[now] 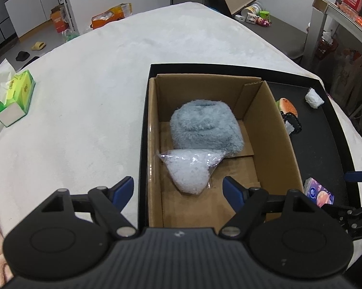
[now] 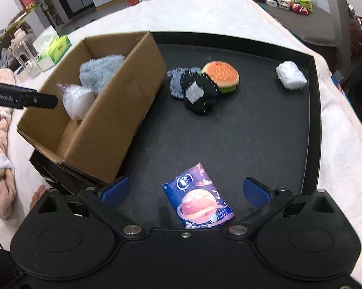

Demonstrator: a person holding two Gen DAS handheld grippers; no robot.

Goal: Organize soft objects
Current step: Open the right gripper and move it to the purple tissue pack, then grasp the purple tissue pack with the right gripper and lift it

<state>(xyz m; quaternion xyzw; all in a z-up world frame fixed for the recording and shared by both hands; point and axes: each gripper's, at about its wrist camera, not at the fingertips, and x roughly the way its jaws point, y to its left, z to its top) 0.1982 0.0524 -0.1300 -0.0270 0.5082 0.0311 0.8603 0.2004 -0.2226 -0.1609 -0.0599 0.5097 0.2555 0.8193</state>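
Soft objects in box: I see a fluffy pale-blue plush bundle (image 1: 202, 126) lying in the open brown cardboard box (image 1: 275, 144), toward its far end, with a clear plastic bag of white filling (image 1: 190, 171) resting against its near edge.
Soft objects on tray: a purple printed tissue packet (image 2: 197, 201) lies flat near the front of the black shallow tray (image 2: 312, 125); further back an orange-and-green plush burger (image 2: 220, 75) touches a black soft cube with a grey patch (image 2: 200, 94), and a grey-blue fuzzy piece (image 2: 176, 84) sits against that cube beside the box wall; a white crumpled wrapped lump (image 2: 290, 74) lies alone by the far right corner.
Box: it stands inside the tray along its left side.
Left tool (image 1: 178, 187): my blue-padded jaws stand apart and empty, hanging over the near end of the box, just short of the filling bag.
Right tool (image 2: 185, 190): my jaws are spread wide and empty, one either side of the tissue packet without touching it.
Surroundings: the tray rests on a white fleecy-covered worktop (image 1: 96, 96); a green tissue box (image 1: 17, 98) stands well off to the left.
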